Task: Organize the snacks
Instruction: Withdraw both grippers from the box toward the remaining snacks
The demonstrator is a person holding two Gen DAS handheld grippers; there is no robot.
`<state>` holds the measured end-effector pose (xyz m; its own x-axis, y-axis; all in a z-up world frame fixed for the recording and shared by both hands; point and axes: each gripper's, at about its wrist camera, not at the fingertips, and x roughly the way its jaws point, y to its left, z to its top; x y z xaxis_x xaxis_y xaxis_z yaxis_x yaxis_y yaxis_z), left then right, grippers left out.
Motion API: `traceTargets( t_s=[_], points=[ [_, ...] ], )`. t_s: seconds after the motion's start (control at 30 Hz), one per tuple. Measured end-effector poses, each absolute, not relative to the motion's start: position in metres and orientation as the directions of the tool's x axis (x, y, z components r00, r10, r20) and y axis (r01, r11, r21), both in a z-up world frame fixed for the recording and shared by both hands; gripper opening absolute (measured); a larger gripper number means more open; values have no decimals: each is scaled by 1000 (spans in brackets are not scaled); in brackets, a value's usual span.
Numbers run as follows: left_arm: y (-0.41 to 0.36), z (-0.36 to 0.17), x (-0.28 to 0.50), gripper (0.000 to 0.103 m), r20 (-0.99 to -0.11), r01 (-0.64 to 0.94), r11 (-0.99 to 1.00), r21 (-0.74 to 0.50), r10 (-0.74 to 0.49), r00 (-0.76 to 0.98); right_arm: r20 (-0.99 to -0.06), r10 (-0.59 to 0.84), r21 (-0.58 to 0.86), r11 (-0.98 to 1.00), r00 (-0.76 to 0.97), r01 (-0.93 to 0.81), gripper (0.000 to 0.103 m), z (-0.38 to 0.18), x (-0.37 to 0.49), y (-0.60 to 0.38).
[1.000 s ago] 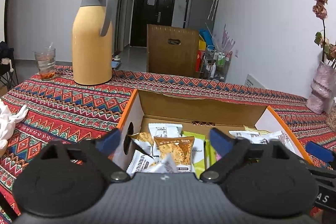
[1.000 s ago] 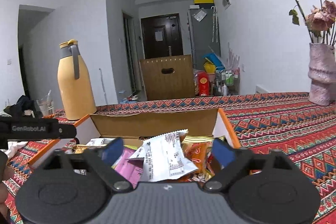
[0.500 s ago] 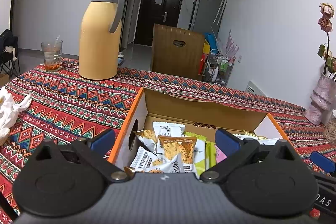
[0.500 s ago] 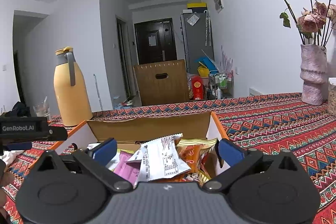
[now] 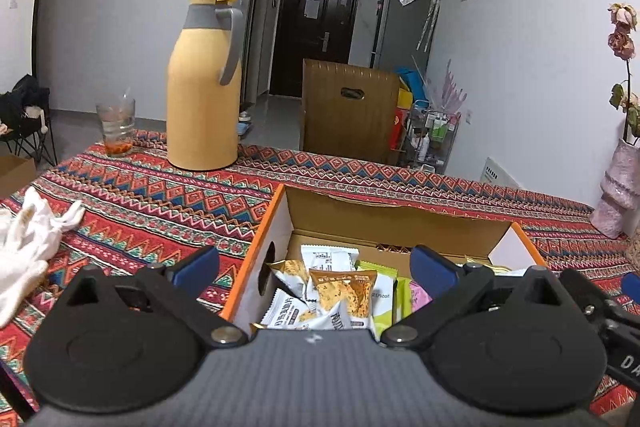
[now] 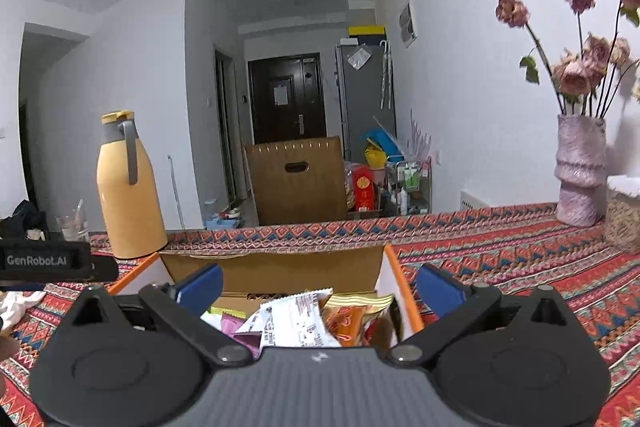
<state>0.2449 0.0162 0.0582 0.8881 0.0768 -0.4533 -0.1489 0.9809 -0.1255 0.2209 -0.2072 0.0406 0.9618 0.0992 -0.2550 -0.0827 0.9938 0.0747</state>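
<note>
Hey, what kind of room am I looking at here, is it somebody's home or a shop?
Most likely a home, a dining area in a flat. A table with a patterned cloth holds a yellow thermos jug and a vase of dried roses, and a hallway behind leads to a dark entry door beside a fridge.

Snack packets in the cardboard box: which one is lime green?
The flat lime-green packet in the orange-edged cardboard box, just right of the brown-and-white cracker packet. The neighbours are white, brown or pink.
</note>
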Motion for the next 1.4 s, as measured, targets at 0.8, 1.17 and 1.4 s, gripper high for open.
traceTargets(
  t_s=[0.8, 1.17, 1.4],
  points=[
    [27, -8, 192, 103, -559, -58, 996, -64, 13, 829, -516, 84, 9, 996, 853, -93, 103, -26, 170, -230],
    [31, -16, 194, 103, -560, -48, 994, -95, -14, 829, -611, 94, -8, 992, 786, -125, 103, -45, 185, -225],
    [31, -17, 193, 103, -553, -44, 994, -102, -20, 833, -647, 113, -20, 986, 754, -166, 103, -49, 194, -218]
  ],
)
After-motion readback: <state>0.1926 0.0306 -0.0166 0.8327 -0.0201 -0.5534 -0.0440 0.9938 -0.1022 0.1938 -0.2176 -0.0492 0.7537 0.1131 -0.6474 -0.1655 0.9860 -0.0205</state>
